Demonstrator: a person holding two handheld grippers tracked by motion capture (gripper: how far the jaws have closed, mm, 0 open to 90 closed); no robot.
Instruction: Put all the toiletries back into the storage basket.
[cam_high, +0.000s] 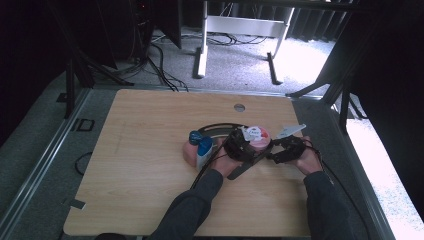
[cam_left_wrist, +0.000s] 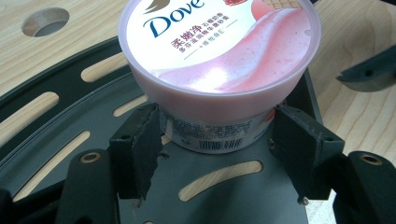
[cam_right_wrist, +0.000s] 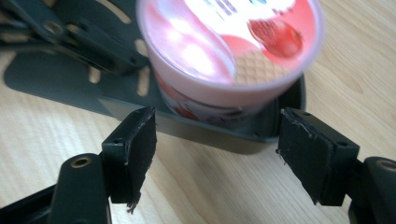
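The tub (cam_left_wrist: 219, 60) stands on the end of a slotted dark tray (cam_left_wrist: 70, 135), right of the table's (cam_high: 150, 200) middle. The left gripper (cam_left_wrist: 215, 140) clasps the tub's base, pads touching both sides. The right gripper (cam_right_wrist: 217, 154) is spread wide just short of the tub, holding nothing.

right gripper (cam_right_wrist: 217, 135) jaws wide apart, short of pink tub (cam_right_wrist: 229, 51), prob. sitting on dark slotted tray (cam_right_wrist: 60, 79).
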